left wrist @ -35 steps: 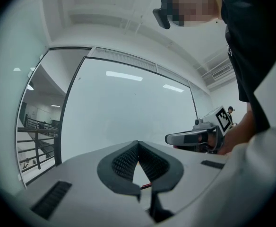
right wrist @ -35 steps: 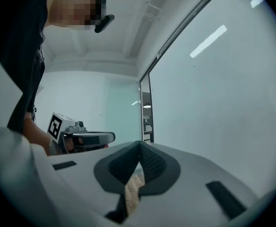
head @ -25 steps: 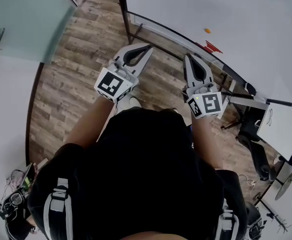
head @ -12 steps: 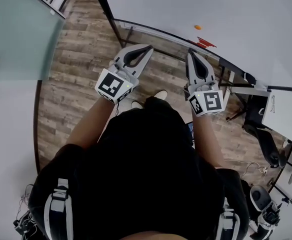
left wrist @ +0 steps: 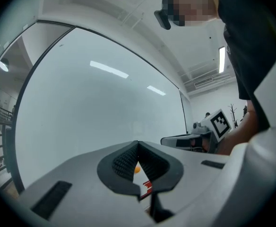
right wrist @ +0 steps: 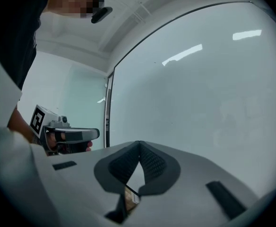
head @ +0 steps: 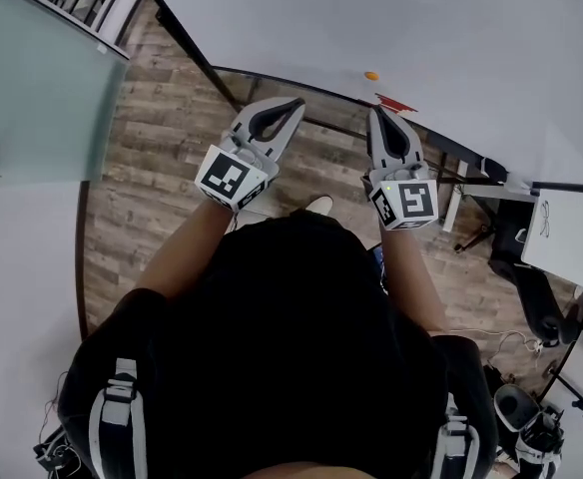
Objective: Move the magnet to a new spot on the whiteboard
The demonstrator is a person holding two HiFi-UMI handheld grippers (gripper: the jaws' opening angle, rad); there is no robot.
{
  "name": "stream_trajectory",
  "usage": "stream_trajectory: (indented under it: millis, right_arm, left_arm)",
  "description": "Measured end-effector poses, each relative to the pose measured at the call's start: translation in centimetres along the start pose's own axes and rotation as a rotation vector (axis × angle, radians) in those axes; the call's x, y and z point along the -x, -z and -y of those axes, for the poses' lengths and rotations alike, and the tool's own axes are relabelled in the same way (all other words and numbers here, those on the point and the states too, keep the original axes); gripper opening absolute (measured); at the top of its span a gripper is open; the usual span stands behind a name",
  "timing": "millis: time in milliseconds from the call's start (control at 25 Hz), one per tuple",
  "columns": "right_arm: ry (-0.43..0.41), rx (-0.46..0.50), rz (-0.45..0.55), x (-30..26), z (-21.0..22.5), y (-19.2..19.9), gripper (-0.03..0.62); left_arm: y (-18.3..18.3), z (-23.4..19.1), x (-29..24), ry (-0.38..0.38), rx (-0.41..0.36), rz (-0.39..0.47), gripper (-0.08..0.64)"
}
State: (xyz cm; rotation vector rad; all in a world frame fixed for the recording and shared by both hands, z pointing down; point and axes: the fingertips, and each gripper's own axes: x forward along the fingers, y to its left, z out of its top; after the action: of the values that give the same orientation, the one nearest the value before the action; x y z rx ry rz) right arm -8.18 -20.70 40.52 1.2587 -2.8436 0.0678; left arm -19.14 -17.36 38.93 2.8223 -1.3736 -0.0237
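Currently both the left gripper (head: 293,106) and the right gripper (head: 378,115) have their jaws pressed together, empty. The orange magnet (head: 371,75) sits on the whiteboard (head: 272,18), upper centre of the head view, just beyond the right tips. Arriving with the jaws unopened would likely shove the magnet sideways rather than grip it.

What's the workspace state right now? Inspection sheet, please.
Surface: whiteboard, upright, white.
Job's things: orange magnet stuck low on the board, untouched.
Clutter: red item just below the magnet, kind unclear.
Grippers: left hand-held gripper and right hand-held gripper both shut, empty, pointing at the board, short of it.
Cables: thin cable on the floor at right.
Surroundings: wood floor; frosted glass door at left.
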Motion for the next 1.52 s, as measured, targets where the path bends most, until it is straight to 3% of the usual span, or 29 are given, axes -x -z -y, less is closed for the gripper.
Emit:
stream_trajectory:
  millis: [560,1040,1320,1520]
  right_arm:
    - [0.084,0.015,-0.032,-3.2,5.8,4.4,-0.005]
    - [0.321,-0.004,-0.09,-6.6,7.5,8.8,0.003]
    - [0.448,-0.028,-0.121,-7.6,8.2,10.5,0.067]
    - [0.514,-0.052,-0.131,-7.8,9.2,11.5,0.108]
  left_arm:
    - [4.5,-1.3,-6.8,0.025,-0.007,-0.023,0.003]
    - [4.1,-3.9,-7.8,0.167,-0.016,-0.017,0.003]
    - [3.2,-4.9,-7.6,0.25,-0.017,-0.013,0.003]
    - [2.9,-5.6,-7.5,0.267,-0.014,-0.009,0.003]
